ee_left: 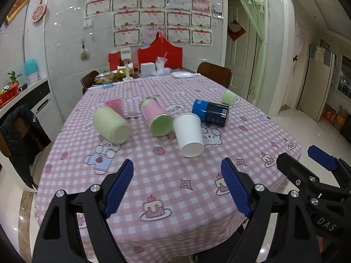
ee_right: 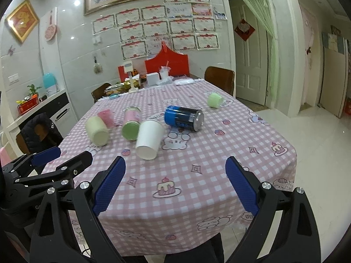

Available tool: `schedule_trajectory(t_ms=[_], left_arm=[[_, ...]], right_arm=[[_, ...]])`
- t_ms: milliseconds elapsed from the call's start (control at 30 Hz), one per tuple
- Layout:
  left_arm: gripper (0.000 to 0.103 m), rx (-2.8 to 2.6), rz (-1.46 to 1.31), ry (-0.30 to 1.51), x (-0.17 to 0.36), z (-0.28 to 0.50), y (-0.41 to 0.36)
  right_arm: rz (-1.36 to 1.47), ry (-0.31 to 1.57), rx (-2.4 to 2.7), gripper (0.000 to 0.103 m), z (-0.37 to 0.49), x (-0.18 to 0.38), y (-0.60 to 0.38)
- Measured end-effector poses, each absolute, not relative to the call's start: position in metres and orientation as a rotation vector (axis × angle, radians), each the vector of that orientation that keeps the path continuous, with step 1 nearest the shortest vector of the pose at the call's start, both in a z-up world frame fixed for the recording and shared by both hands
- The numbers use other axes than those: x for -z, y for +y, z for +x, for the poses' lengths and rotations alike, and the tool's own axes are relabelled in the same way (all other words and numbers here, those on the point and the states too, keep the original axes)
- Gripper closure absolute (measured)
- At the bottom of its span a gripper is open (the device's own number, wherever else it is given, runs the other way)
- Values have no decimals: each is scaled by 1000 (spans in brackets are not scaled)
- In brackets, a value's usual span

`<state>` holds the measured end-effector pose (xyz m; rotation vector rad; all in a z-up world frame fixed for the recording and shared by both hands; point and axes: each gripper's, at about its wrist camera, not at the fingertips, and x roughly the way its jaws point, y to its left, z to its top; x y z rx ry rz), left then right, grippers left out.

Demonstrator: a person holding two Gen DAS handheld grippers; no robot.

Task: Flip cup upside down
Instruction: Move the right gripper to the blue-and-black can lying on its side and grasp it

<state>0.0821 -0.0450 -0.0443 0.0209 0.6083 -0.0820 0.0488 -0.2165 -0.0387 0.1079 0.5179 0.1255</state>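
Note:
A white paper cup (ee_left: pixel 189 134) lies on its side on the pink checked tablecloth (ee_left: pixel 166 175), one end facing me; it also shows in the right wrist view (ee_right: pixel 149 139). My left gripper (ee_left: pixel 177 175) is open and empty above the table's near part, short of the cup. My right gripper (ee_right: pixel 175 175) is open and empty too, to the right of the left one. The right gripper also shows in the left wrist view (ee_left: pixel 307 164), and the left gripper in the right wrist view (ee_right: pixel 59 160).
Lying around the cup are a cream cup (ee_left: pixel 110 125), a pink cup (ee_left: pixel 114 106), a pink jar with a green lid (ee_left: pixel 156 116), a blue can (ee_left: pixel 210 111) and a small green cup (ee_left: pixel 228 97). Boxes clutter the far end. Chairs stand around the table.

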Motion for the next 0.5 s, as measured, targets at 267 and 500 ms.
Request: schedule_trajectory(t_ms=[267, 500], left_arm=[[22, 127, 34, 695, 63, 136, -75], [22, 140, 0, 774, 78, 191, -87]], right_arm=[[96, 584, -104, 14, 94, 54, -243], [32, 681, -126, 14, 158, 71, -262]])
